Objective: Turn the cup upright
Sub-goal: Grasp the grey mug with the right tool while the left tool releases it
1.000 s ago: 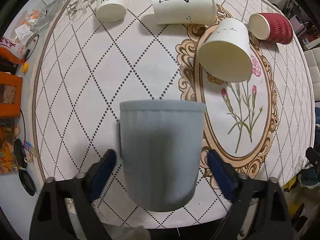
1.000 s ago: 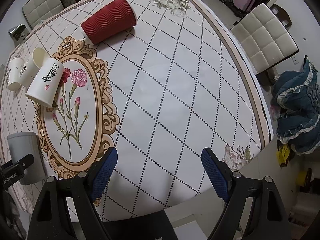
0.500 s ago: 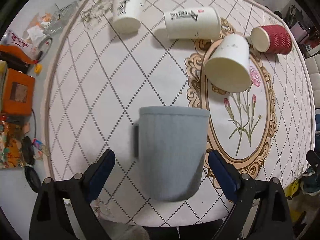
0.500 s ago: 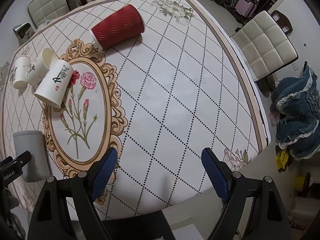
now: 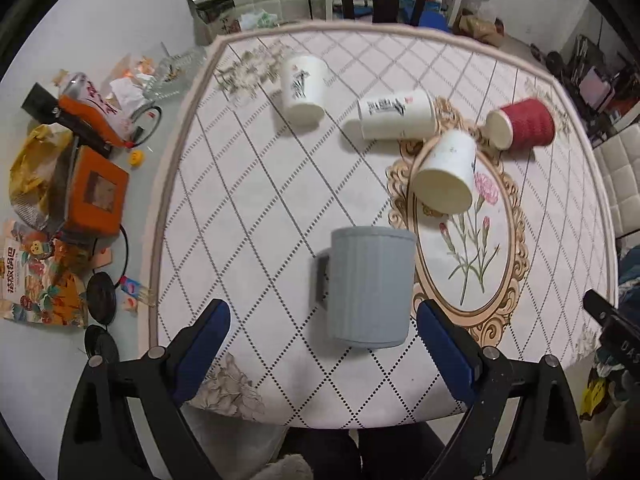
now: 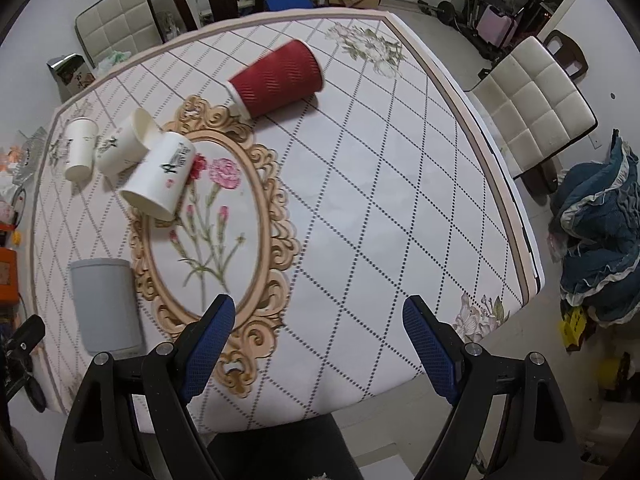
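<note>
A grey ribbed mug [image 5: 370, 286] stands upright on the table near its front edge, with its handle to the left; it also shows in the right wrist view [image 6: 105, 304]. My left gripper [image 5: 322, 348] is open and empty, drawn back from the mug, which is apart from both fingers. Three white paper cups [image 5: 444, 174] [image 5: 394, 119] [image 5: 302, 89] and a red ribbed cup [image 5: 522, 128] lie on their sides further back. My right gripper [image 6: 318, 342] is open and empty over the front right of the table.
The table [image 6: 380, 200] has a patterned cloth with a floral oval. Boxes and bags [image 5: 96, 196] lie on the floor to the left. White chairs [image 6: 536, 108] stand at the right and behind. Blue fabric [image 6: 596, 240] lies on the floor at the right.
My left gripper has pulled back and up from the grey mug, which stays standing on the table. The right gripper has also drawn back a little.
</note>
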Demonstrator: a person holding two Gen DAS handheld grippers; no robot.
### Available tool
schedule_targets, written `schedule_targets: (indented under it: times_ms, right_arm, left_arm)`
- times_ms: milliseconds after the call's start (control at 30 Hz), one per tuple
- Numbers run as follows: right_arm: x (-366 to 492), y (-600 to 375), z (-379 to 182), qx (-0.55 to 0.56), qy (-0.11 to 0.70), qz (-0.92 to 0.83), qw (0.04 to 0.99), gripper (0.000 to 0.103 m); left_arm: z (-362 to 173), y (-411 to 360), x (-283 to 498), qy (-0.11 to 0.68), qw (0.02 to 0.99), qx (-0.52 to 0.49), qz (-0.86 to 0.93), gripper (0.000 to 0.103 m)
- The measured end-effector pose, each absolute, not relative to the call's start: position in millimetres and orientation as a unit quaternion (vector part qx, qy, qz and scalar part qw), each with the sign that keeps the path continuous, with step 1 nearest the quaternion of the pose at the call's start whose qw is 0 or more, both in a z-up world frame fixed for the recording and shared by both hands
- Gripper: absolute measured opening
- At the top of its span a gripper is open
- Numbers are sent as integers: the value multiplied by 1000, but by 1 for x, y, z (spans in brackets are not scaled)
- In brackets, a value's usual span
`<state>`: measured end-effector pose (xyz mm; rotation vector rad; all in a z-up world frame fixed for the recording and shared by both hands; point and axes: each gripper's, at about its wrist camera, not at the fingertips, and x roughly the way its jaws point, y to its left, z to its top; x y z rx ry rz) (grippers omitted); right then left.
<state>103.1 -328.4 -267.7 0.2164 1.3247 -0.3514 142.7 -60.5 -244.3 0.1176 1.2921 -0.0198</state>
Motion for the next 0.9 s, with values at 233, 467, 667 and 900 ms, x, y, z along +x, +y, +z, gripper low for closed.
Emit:
schedule_targets:
  times_ms: [233, 467, 667, 900]
  right_arm:
    - [115, -278, -254, 99, 610, -125, 776, 87]
    - [145, -197, -274, 65, 643, -61, 760, 87]
    - [168, -135, -302, 37, 665, -30, 745, 87]
    - [189, -100, -338, 22, 697, -20, 717, 87]
  left_arm:
    - [-229, -11, 143, 571, 818, 56, 30, 95]
    - [-260, 51, 144, 595, 799, 54, 73, 95]
    - [-285, 85, 143, 604, 790, 40, 91, 95]
    - [-309, 102, 159, 619, 780, 34, 91, 103]
